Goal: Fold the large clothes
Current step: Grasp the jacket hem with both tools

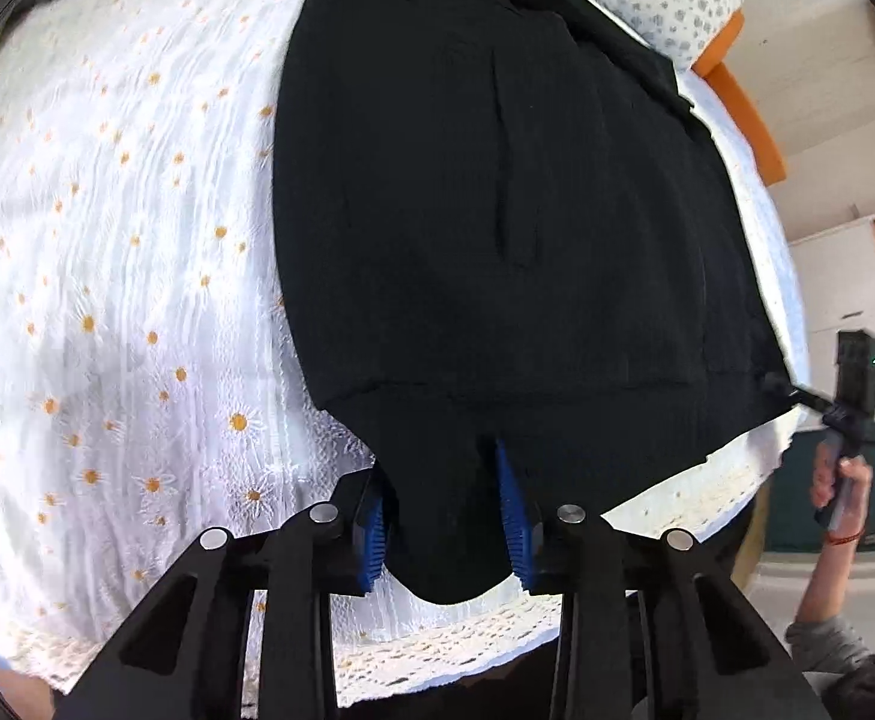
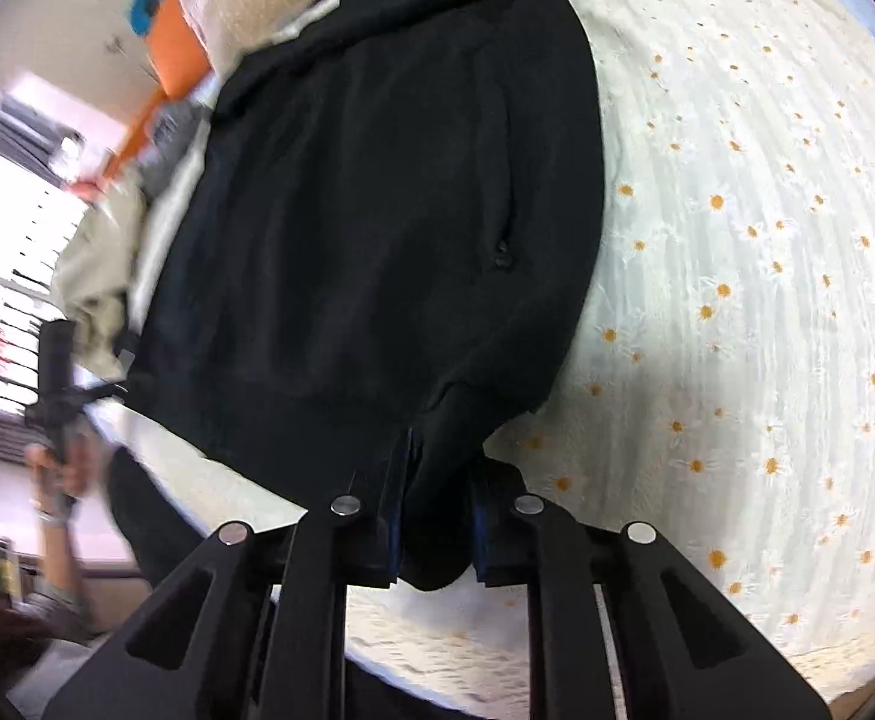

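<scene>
Daisy bedspread [image 1: 107, 300] underneath, both grippers [image 1: 446, 516] [image 2: 437, 516] pinch black garment [image 1: 497, 210] hem

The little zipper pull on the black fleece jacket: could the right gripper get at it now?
Probably not right away: the right gripper is shut on the black fleece jacket hem. The zipper pull lies uncovered farther up, so it must let go first.
</scene>
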